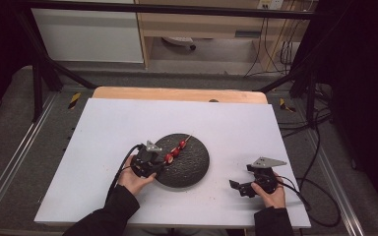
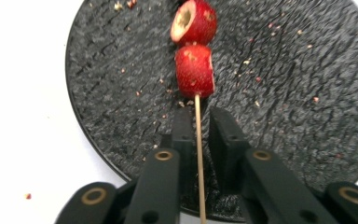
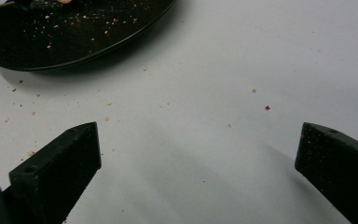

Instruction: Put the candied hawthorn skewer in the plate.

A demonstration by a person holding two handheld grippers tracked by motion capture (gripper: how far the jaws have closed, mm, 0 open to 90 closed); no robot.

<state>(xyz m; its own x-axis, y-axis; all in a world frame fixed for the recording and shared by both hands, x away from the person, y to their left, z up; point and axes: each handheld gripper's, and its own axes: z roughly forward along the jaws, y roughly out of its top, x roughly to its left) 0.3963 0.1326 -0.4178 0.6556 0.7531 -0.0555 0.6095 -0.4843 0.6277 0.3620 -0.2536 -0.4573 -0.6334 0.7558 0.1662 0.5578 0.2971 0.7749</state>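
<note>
A thin wooden skewer with red fruit pieces threaded on it lies across a black textured plate. In the high view the skewer carries three red pieces and points to the plate's far rim. My left gripper sits at the plate's near left edge. Its jaws stand on either side of the bare stick with a small gap, so the pads do not press on it. My right gripper is wide open over the bare white tabletop, right of the plate, with nothing between its fingers.
The white board covers the table, with fruit crumbs scattered near the plate. A wooden edge runs along the back. Cables trail from both grippers to the sides.
</note>
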